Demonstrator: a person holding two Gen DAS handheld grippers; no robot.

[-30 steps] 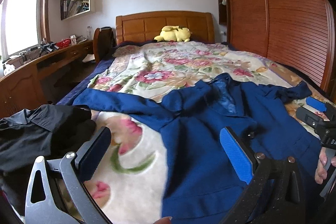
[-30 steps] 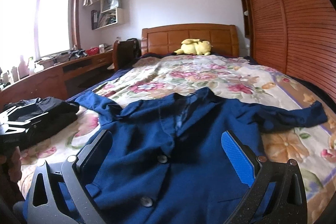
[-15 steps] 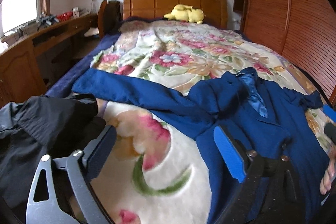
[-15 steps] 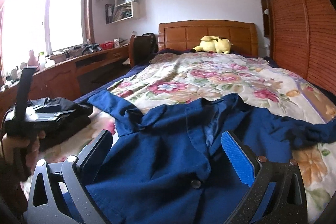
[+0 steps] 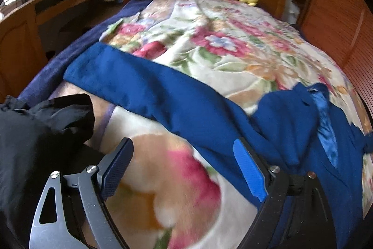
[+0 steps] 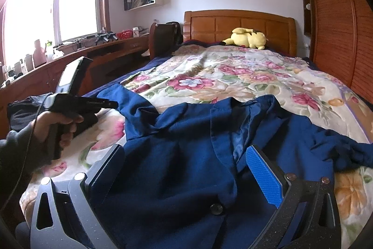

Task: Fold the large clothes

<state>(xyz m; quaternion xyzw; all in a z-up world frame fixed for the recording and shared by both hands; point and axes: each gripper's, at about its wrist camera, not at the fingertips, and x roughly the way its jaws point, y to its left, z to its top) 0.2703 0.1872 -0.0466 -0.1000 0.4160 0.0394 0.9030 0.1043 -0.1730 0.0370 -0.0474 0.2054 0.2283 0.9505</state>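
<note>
A dark blue jacket [image 6: 186, 155] lies face up on the floral blanket [image 6: 233, 81], collar toward the headboard and buttons showing. Its left sleeve [image 5: 144, 90] stretches flat toward the bed's left edge. My left gripper [image 5: 183, 167] hovers low over the blanket just short of that sleeve. Its jaws are closing with nothing between them, and the blue-padded finger [image 5: 249, 172] is over the jacket's edge. A hand holds this left gripper [image 6: 109, 104], seen in the right wrist view beside the sleeve. My right gripper [image 6: 186, 174] stands open above the jacket's front.
A black garment [image 5: 35, 144] is heaped at the bed's near left corner. A yellow plush toy [image 6: 248, 39] lies by the wooden headboard [image 6: 237, 22]. A desk [image 6: 70, 57] and chair [image 6: 163, 39] run along the left, and a slatted wardrobe [image 6: 333, 27] lines the right.
The left gripper swung left and dipped toward the sleeve and black garment, its jaws narrowing a little. The right wrist view shifted, and the hand with the left gripper now shows at its left.
</note>
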